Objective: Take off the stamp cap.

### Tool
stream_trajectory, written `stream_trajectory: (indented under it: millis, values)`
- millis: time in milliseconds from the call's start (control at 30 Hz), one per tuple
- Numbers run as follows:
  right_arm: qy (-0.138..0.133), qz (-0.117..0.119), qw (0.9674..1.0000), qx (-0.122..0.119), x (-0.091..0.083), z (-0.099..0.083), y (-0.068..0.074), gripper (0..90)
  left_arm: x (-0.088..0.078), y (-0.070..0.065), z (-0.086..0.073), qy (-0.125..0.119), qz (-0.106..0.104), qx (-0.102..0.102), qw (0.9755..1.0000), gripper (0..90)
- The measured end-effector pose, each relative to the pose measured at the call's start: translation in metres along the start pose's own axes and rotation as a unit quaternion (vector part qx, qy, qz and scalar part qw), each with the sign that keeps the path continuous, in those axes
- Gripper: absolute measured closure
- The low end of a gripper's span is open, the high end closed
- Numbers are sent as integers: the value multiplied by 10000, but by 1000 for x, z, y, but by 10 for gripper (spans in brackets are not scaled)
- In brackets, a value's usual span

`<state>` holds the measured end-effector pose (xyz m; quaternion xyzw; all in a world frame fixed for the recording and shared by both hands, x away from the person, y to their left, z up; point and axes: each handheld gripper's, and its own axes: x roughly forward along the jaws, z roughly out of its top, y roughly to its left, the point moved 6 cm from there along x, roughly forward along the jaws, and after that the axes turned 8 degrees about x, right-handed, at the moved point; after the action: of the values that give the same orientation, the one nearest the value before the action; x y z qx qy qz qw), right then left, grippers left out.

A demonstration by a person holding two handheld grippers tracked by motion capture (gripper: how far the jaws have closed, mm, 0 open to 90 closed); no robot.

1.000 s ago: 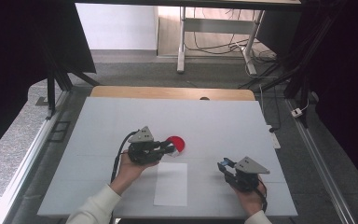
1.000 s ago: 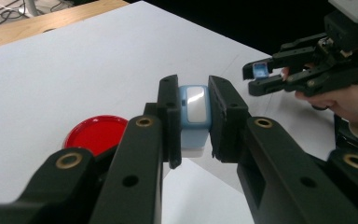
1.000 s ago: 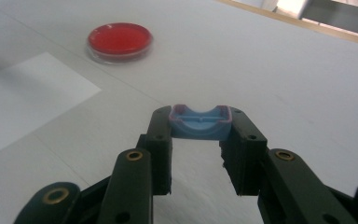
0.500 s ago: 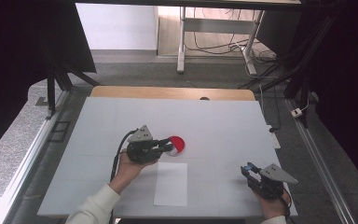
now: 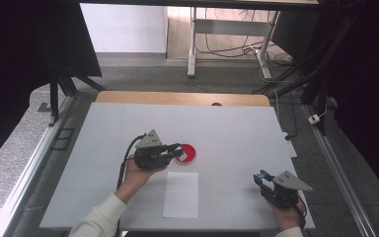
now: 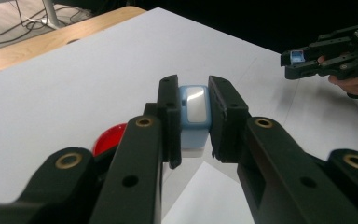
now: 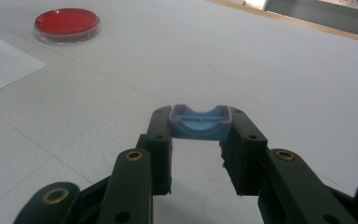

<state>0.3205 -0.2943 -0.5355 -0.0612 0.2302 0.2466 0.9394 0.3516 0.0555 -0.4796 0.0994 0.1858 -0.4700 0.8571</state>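
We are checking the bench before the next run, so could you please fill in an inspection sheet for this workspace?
Surface: white table, wooden strip along its far edge.
Job's things: blue block between the jaws of the left gripper; blue cap between the jaws of the right gripper; red dish beside the left gripper; paper sheet flat near the front edge.
Clutter: nothing seen.
Grippers: both shut on their blue parts and apart from each other.
Cables: black cable trails from the left gripper; more wires on the floor beyond.
Surroundings: dark curtains, metal frame legs.
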Motion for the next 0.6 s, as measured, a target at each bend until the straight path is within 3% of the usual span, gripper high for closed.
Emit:
stream_trajectory:
  millis: [600]
  values:
    - [11, 11, 10000, -34, 3, 1, 0, 645, 12, 13, 5, 68, 9, 13, 10000, 751]
